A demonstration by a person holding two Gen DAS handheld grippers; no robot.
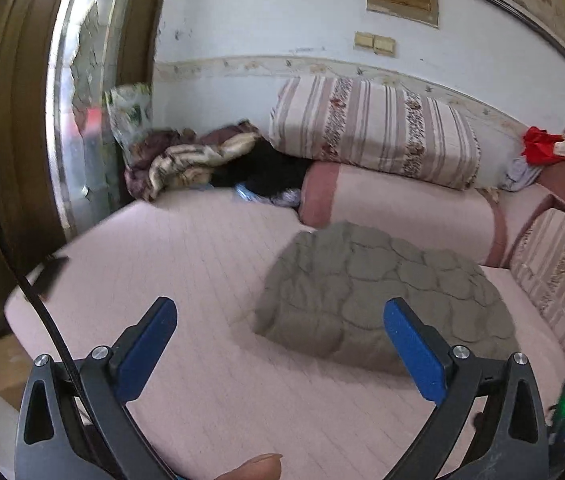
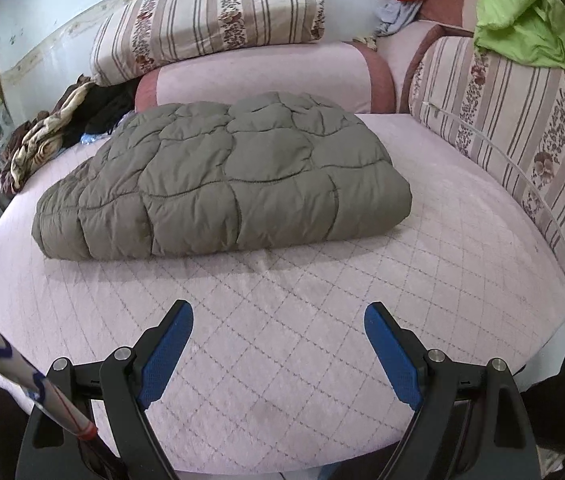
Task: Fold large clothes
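Observation:
An olive-grey quilted puffer garment (image 2: 222,176) lies folded into a thick bundle on the pink quilted bed cover (image 2: 282,320). In the left wrist view the same garment (image 1: 374,292) sits ahead and to the right. My left gripper (image 1: 280,320) is open wide above the cover, nothing between its blue pads; its right finger (image 1: 410,348) overlaps the bundle's near edge in the picture. My right gripper (image 2: 278,332) is open too, empty, a short way in front of the bundle and clear of it.
Striped floral cushions (image 2: 210,12) and a pink bolster (image 2: 266,80) line the back; another striped cushion (image 2: 522,128) runs along the right. Loose clothes pile at the back left (image 1: 186,156) and a green garment (image 2: 526,28) at the back right. A wooden door frame (image 1: 10,120) stands left.

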